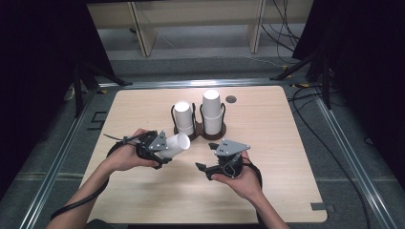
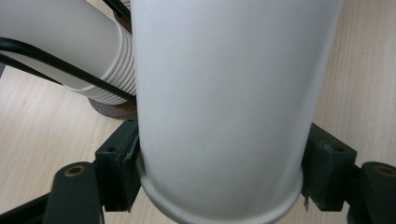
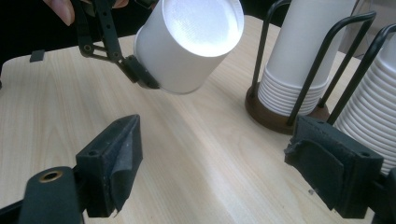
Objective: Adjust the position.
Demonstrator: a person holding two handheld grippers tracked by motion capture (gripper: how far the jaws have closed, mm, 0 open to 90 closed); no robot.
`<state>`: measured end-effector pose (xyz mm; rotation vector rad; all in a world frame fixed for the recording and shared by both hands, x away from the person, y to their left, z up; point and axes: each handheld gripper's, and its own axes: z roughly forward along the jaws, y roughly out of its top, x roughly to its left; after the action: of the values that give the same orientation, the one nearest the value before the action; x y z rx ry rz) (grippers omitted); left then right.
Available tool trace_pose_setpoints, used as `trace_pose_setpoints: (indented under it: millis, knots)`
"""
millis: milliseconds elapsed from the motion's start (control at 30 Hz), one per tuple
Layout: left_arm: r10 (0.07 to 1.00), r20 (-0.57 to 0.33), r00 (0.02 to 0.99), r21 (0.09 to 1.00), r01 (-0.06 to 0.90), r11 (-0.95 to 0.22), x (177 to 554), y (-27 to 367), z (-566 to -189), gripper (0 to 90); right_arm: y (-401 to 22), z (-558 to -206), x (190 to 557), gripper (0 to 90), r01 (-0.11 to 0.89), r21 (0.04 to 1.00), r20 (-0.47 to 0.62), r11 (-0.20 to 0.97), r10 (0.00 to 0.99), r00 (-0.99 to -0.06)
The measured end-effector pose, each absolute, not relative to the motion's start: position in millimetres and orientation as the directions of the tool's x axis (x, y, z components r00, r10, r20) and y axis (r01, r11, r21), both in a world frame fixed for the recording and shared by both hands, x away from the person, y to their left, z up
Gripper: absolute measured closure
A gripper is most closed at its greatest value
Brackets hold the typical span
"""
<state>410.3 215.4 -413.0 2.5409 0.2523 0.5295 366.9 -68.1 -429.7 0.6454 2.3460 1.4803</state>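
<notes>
Above the table [image 1: 143, 191], L gripper [image 1: 165, 148] is clamped on a paper cup [image 1: 175, 144] held tilted near the cup racks [image 1: 199, 130], R gripper [image 1: 208, 157] agape w/ nothing between; squeezing harder could crush the cup.

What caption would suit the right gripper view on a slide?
Open right claw faces a white paper cup clamped in the left claw, beside two cup stacks in a wire holder.

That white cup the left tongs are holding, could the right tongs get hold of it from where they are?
Probably yes. The right tongs stand open and empty, and the white paper cup in the left tongs sticks out toward them, its closed bottom free. Only bare table lies between; the cup holder stands off to one side.
</notes>
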Motion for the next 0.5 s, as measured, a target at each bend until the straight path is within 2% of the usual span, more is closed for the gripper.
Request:
trace_pose_setpoints:
  millis: [100, 133, 500]
  knots:
    - [0.264, 0.322, 0.909, 0.510, 0.068, -0.857, 410.6, 213.2, -413.8, 26.6, -67.6, -430.7, 367.2, 17.8, 0.211, 0.900, -0.016, 0.382, 0.511, -0.860]
    - [0.234, 0.322, 0.917, 0.479, 0.056, -0.876, 412.1, 212.7, -412.7, 26.6, -67.7, -430.8, 367.5, 17.8, 0.207, 0.900, -0.020, 0.384, 0.510, -0.860]
    - [0.182, 0.337, 0.924, 0.414, 0.028, -0.910, 412.2, 205.5, -413.7, 26.6, -65.7, -430.5, 367.9, 20.1, 0.197, 0.894, -0.030, 0.402, 0.492, -0.870]
